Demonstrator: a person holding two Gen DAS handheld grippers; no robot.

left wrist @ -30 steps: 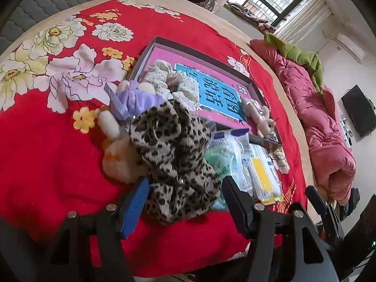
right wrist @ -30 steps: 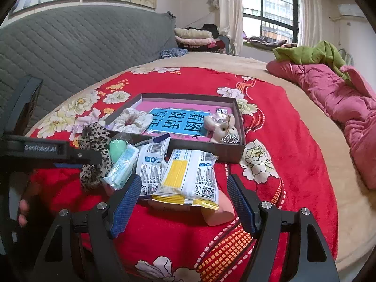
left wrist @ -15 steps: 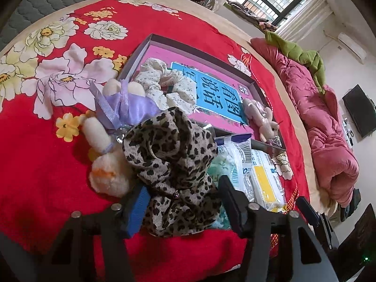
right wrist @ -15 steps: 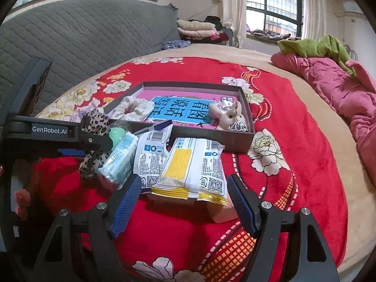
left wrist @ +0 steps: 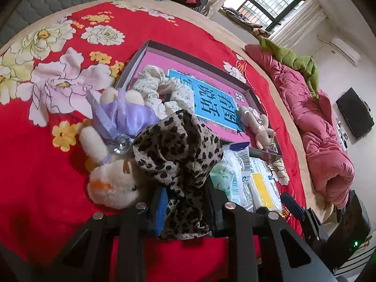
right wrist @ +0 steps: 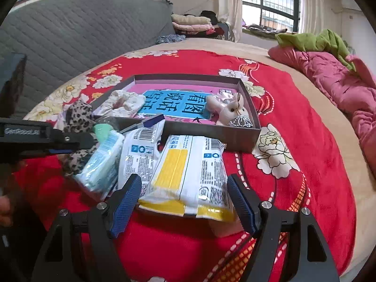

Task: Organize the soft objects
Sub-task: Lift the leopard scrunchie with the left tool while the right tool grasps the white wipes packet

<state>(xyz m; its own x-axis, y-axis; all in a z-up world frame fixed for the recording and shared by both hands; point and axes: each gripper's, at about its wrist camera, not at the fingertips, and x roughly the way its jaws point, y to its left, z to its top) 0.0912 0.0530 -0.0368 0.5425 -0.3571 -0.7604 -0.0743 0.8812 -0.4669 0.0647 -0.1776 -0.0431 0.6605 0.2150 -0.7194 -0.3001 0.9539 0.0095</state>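
A leopard-print scrunchie [left wrist: 178, 150] lies on the red bedspread, and my left gripper [left wrist: 188, 202] is closing on its lower folds, which are squeezed between the pads. It also shows in the right wrist view, the leopard scrunchie [right wrist: 78, 117] under the left gripper [right wrist: 70, 141]. Beside it lies a plush toy in a purple dress [left wrist: 112, 181]. The open box [right wrist: 211, 136] holds a white scrunchie [right wrist: 122, 102] and a small plush rabbit [right wrist: 230, 110]. My right gripper [right wrist: 183, 202] stands open, its fingers either side of a yellow-and-white tissue pack [right wrist: 185, 171] without touching it.
Two more packs, a white one [right wrist: 138, 150] and a pale green one [right wrist: 101, 164], lean between the scrunchie and the yellow pack. A pink quilt [right wrist: 340, 82] and a green blanket [right wrist: 315, 40] lie to the right. A grey padded headboard [right wrist: 82, 30] stands behind.
The left jaws have drawn in from wide apart onto the leopard scrunchie. The right gripper has come lower and closer to the yellow pack, jaws still wide.
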